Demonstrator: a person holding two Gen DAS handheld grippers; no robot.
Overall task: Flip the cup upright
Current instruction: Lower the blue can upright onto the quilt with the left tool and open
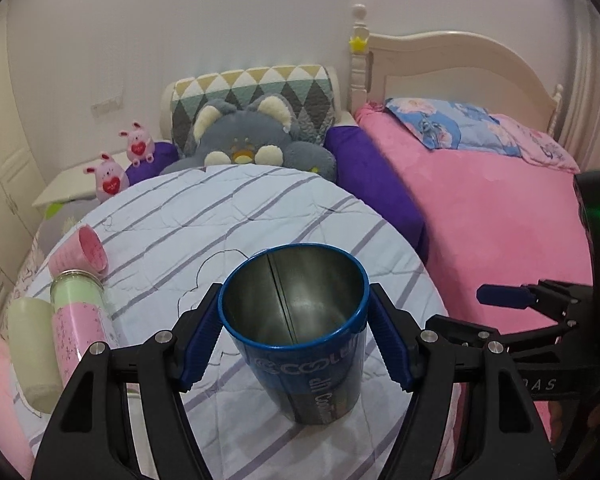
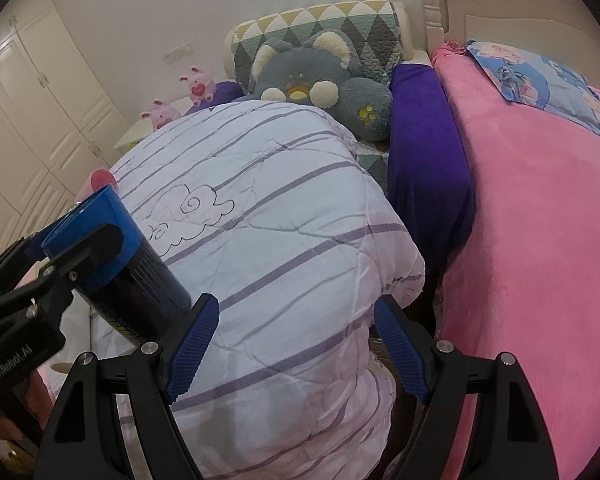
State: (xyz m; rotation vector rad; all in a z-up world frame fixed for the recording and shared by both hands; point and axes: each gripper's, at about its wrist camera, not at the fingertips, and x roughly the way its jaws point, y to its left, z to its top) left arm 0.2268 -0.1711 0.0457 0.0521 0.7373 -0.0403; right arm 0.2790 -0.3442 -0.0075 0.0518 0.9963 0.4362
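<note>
Your left claw (image 1: 293, 334) is clamped on the cup (image 1: 300, 344) near its blue rim, one pad on each side, which steadies it over the striped quilt (image 1: 219, 216). Its base seems to touch the quilt; the mouth points up, its long axis tipped slightly from vertical. Your right claw (image 2: 295, 350) hangs released, grasping nothing, beside the cup.

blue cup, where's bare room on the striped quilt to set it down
The blue cup sits between the left gripper pads, mouth up. The striped quilt lies bare from the cup to the grey plush, and right toward the purple blanket. The quilt's left edge is crowded: pink cup, green jar, pale cup.
</note>
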